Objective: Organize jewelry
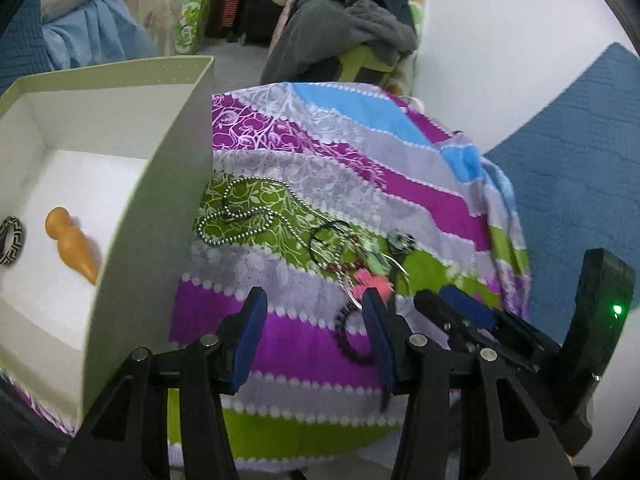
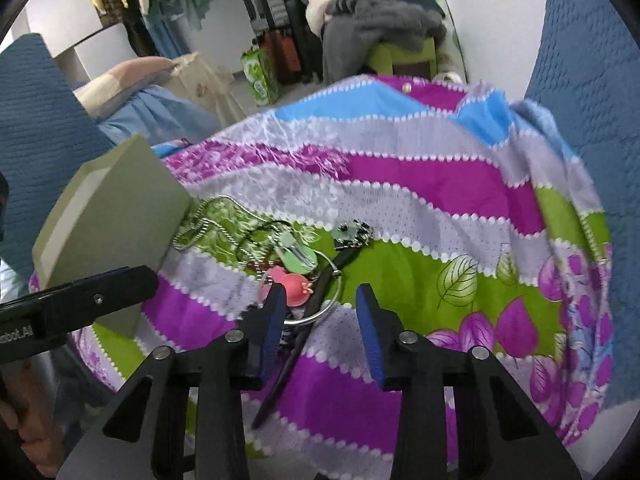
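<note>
Looking into the box at the surface's left edge, only the left wrist view shows a patterned ring and amber piece inside. Both the left tool and right tool hang part-open and empty over the jewelry pile beside the box.

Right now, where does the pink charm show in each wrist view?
Left wrist: pink charm lies low and right of centre, just above the left claw's right fingertip.
Right wrist: pink charm lies left of centre, beside the right claw's left fingertip.
Shared landmark: the grey-green box, left in both.
</note>
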`<state>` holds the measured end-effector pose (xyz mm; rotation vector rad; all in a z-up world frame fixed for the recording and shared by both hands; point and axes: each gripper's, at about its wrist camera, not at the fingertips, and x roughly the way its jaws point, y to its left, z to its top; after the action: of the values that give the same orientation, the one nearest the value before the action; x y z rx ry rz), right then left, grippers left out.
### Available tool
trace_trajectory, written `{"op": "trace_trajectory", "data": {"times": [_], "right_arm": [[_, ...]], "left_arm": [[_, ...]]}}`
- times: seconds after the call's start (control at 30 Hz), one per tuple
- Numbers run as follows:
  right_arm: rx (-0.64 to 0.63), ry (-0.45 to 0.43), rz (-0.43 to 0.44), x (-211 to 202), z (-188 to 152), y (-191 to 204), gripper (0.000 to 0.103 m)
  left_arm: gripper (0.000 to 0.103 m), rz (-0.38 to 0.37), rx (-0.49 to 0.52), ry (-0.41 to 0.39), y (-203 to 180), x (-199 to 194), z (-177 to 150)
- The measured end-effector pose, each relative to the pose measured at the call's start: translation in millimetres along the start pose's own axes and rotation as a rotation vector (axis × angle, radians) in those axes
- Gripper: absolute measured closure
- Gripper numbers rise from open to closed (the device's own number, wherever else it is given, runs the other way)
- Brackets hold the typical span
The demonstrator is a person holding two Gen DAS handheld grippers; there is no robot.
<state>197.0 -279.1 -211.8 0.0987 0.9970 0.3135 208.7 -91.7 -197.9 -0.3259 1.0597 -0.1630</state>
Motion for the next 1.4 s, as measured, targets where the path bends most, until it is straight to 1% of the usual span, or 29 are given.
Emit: {"op": "trace_trajectory", "data": {"times": [0.1,0.17,0.27,0.33,0.37,0.4,0.53,0.57,0.6,0.63,0.67,0.7,0.83,0.87,0.9,1.0,1.07,1.1,1.13,1.2,1.27,1.4], "right_arm": [[0.003,0.035,-0.007,13,1,-2,0.070],[0.007,0.056,-0.019,22,1,-6,0.070],[0.013,0.088,-0.025,32,0,-11,0.075],[0.008,0.088,-0.018,33,0,-11,0.080],[0.008,0.088,-0.010,33,1,-11,0.084],[0.011,0.090,0.003,34,1,-12,0.091],[0.048,0.086,0.032,32,3,-18,0.097],[0.054,0.080,0.039,30,4,-20,0.098],[0.056,0.076,0.040,29,5,-19,0.098],[0.059,0.069,0.040,28,5,-20,0.098],[0.064,0.066,0.044,27,5,-21,0.098],[0.069,0.064,0.049,26,5,-21,0.098],[0.078,0.054,0.051,23,5,-23,0.099],[0.083,0.052,0.056,22,5,-24,0.099],[0.088,0.051,0.060,22,4,-26,0.099],[0.095,0.053,0.067,22,3,-27,0.099],[0.099,0.051,0.071,21,3,-28,0.099],[0.101,0.050,0.072,21,3,-28,0.099],[0.104,0.050,0.075,21,3,-29,0.099],[0.113,0.051,0.080,21,2,-30,0.099],[0.118,0.050,0.080,21,2,-32,0.099],[0.128,0.052,0.081,20,0,-34,0.099]], "left_arm": [[0.054,0.047,0.017,-0.014,-3,11,7],[0.054,0.064,0.011,-0.016,-2,17,12],[0.054,0.101,0.022,-0.013,-3,30,17],[0.054,0.082,0.018,-0.004,-3,35,18],[0.054,0.077,0.019,-0.002,-3,36,19],[0.054,0.084,0.023,-0.002,-4,38,20],[0.055,0.040,0.020,0.017,-8,45,21],[0.055,0.026,0.027,0.017,-11,45,22],[0.059,0.004,0.036,0.020,-15,46,22],[0.061,-0.020,0.043,0.027,-19,48,23],[0.061,-0.044,0.051,0.039,-23,50,24],[0.061,-0.054,0.061,0.047,-27,53,23],[0.063,-0.064,0.116,0.076,-43,66,24],[0.065,-0.059,0.131,0.086,-46,70,24],[0.071,-0.057,0.139,0.088,-49,72,24],[0.073,-0.072,0.158,0.090,-55,76,25],[0.074,-0.062,0.180,0.083,-59,77,25],[0.079,-0.056,0.184,0.081,-60,78,26],[0.082,-0.055,0.180,0.082,-59,78,26],[0.082,-0.066,0.154,0.083,-56,80,27],[0.086,-0.069,0.124,0.066,-51,78,28],[0.086,-0.095,0.071,0.059,-43,74,31]]}}
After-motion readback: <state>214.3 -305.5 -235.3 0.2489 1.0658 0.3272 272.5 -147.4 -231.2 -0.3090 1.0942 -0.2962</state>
